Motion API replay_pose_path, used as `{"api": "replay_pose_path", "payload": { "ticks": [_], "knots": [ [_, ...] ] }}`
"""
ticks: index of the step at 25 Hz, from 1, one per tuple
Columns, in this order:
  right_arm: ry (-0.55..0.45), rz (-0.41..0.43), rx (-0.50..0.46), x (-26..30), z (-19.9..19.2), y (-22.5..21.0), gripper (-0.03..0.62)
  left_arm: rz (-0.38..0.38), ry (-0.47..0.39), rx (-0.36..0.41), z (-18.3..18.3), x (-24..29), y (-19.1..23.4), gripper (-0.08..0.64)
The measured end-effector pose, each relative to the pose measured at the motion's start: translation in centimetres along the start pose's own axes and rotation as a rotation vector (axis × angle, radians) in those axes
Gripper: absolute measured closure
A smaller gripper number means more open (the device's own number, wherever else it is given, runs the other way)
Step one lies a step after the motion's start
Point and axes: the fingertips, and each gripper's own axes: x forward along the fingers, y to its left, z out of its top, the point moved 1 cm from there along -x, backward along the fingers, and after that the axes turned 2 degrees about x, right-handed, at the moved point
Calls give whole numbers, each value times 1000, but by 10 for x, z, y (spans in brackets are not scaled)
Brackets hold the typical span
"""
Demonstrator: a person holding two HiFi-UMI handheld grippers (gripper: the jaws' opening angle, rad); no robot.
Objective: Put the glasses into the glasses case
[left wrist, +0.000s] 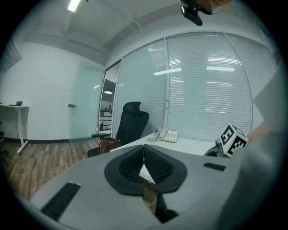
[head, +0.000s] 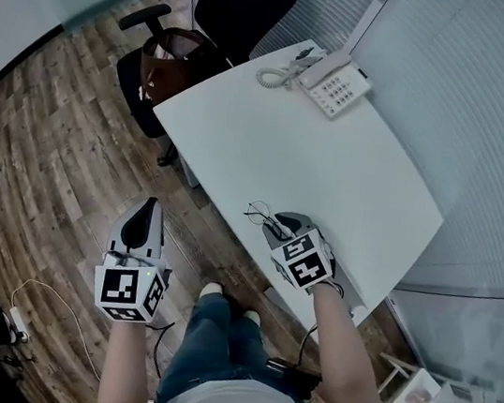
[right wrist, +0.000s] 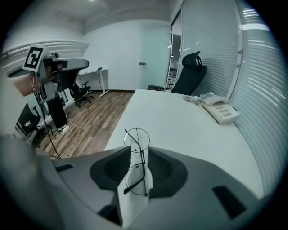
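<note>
Right claw: we find it tilted down at the near edge of the table. Its pads stand apart, with a strip of table showing between them.
Glasses: they lie on the table between the right claw's pads. One round lens sits inside the gap and the other just beyond the tips.
Contact: the nearer lens rim runs close along both pads. We cannot confirm that either pad presses on it.
Left claw: it is held off the table over the floor, well apart from the right claw. Its pads meet at the tips with nothing between them.
Hidden in the head view: the right claw's own body and marker cube cover its tips. The glasses show only as thin wire just ahead of it, and we cannot trace the temples.
Telephone: it stands at the table's far corner, well beyond the right claw.
</note>
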Motion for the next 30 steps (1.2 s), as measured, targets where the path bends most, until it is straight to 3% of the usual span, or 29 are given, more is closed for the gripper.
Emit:
{"api": "replay_pose_path", "payload": {
  "ticks": [6,11,15,26,30],
  "knots": [
    [62,50,-9,17,-12,-2,499,-42,18,7,-8,16,0,543],
    [50,50,-34,16,-9,-3,563,-55,21,4,-9,24,1,543],
    [38,38,-34,9,-4,-2,570,-65,6,7,-4,24,1,543],
    [-148,-66,-29,-67,46,-1,571,-97,-73,13,27,24,-21,543],
    [-198,-80,-79,-100,50,12,571,-120,-105,16,39,15,-41,543]
  ]
}}
